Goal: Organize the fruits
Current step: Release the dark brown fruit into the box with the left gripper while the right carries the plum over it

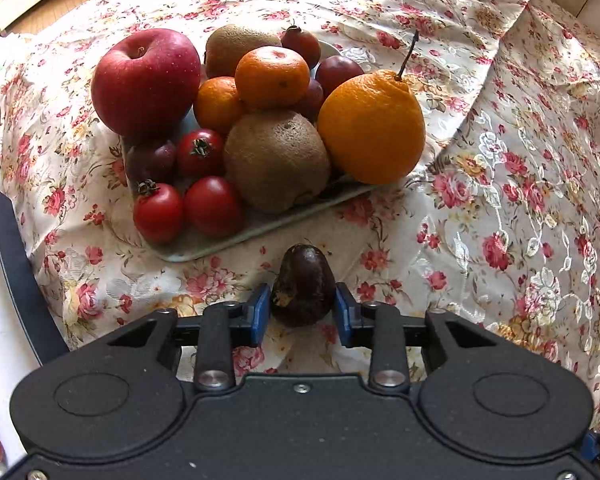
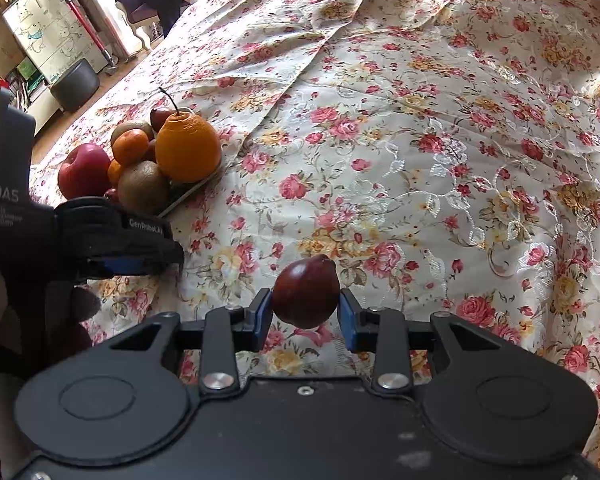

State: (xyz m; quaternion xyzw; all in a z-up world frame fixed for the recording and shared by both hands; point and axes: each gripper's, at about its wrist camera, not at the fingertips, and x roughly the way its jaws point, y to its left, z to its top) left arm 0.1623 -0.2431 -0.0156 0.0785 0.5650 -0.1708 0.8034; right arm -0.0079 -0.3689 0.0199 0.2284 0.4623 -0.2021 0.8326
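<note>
Left gripper (image 1: 302, 306): jaws flanked dark pear-shaped fruit (image 1: 303, 286) on cloth just before tray (image 1: 204, 246); grip unconfirmed | right gripper (image 2: 305, 310): clamped red pear-shaped fruit (image 2: 306, 294), well apart from tray | handling: light, smooth, bruisable; grip widest belly.

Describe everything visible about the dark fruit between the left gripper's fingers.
The dark fruit is small and pear-shaped, its narrow end pointing away from the camera toward the tray. Its skin is very dark maroon and faintly glossy, with a pale scuffed patch low on its left side. It sits between the blue pads of the left gripper, which appear to touch both flanks. It is above the floral cloth, short of the tray; whether it rests on the cloth is unclear.
</note>
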